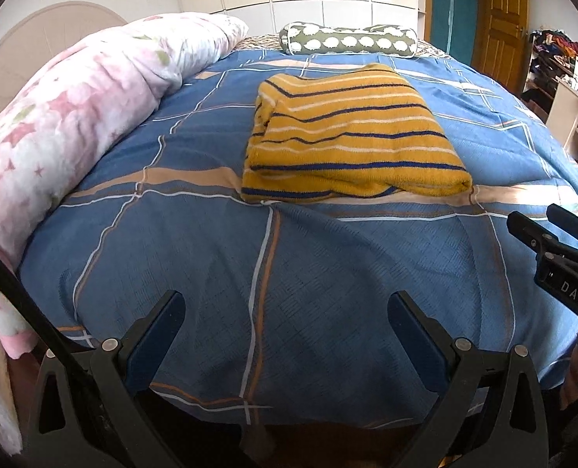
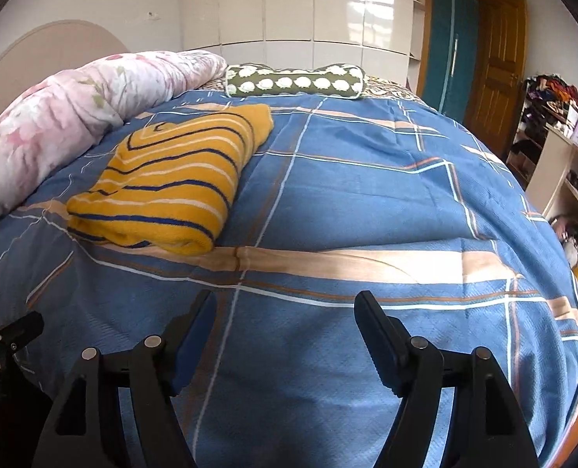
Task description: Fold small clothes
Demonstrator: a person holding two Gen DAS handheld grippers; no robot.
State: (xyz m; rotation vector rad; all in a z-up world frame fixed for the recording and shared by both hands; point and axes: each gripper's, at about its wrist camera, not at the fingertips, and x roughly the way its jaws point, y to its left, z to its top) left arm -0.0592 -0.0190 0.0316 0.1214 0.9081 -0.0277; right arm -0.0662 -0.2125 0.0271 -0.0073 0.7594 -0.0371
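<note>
On the blue plaid bedspread (image 1: 195, 257), a fuzzy mustard striped garment (image 1: 351, 136) lies folded into a thick rectangle, with a pink floral quilt (image 1: 66, 117) bunched alongside and a spotted bolster (image 1: 347, 41) beyond. Left gripper (image 1: 285, 312) and right gripper (image 2: 285, 312) hover spread wide, empty, well short of it.

We're in a home bedroom. Bed (image 1: 211, 265) with blue plaid cover fills the view, rolled pink floral quilt (image 1: 74, 117) along its left side, green bolster pillow (image 1: 347, 41) at the far edge. White wardrobe doors (image 2: 308, 11) behind, wooden door (image 2: 499, 62) to the right, cluttered shelves (image 2: 562, 148) beside it (clothes, a clock).
</note>
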